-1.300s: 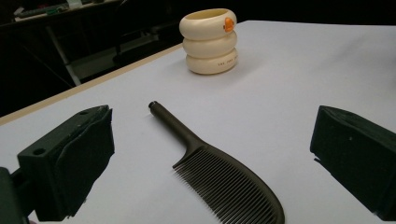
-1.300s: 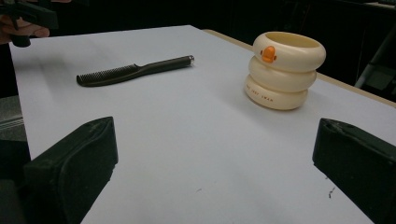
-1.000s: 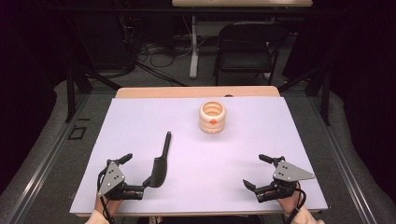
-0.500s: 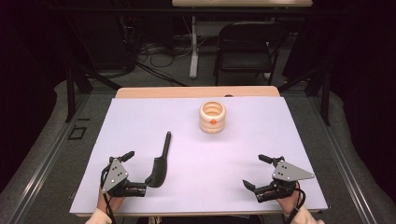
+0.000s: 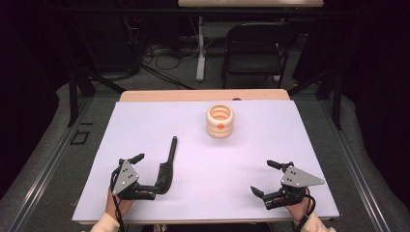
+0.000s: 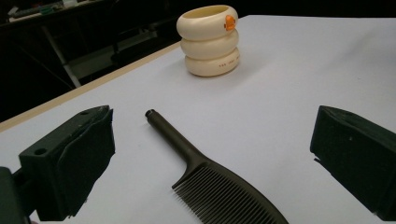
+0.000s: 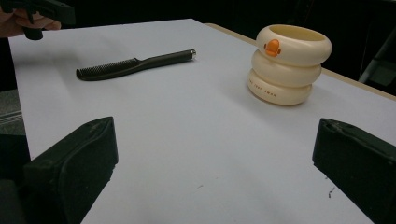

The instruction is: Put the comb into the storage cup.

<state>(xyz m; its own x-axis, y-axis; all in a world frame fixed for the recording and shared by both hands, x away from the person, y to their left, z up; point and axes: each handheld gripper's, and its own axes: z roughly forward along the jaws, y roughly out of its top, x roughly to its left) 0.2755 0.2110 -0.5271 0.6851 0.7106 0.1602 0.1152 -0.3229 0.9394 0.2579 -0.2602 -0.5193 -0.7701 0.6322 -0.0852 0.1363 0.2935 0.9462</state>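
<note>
A dark comb (image 5: 167,166) lies on the white table (image 5: 145,121), handle pointing away from me. My left gripper (image 5: 148,176) rests at the front left, open, its jaws either side of the comb's toothed end without touching it. The left gripper view has the comb (image 6: 219,186) running between the wide jaws of my left gripper (image 6: 212,154). A cream three-ringed cup (image 5: 220,121) with an orange duck beak stands upright past the middle. My right gripper (image 5: 261,177) sits open at the front right, holding nothing. The right gripper view shows the cup (image 7: 287,63) and comb (image 7: 133,64) beyond my right gripper (image 7: 210,158).
A wooden strip (image 5: 203,95) borders the table's far edge. Beyond it stand a black folding chair (image 5: 256,43) and cables on the floor. Bare white surface lies between the comb and the right gripper.
My left gripper has edged slightly forward along the comb. The right gripper, comb and cup have stayed put.
</note>
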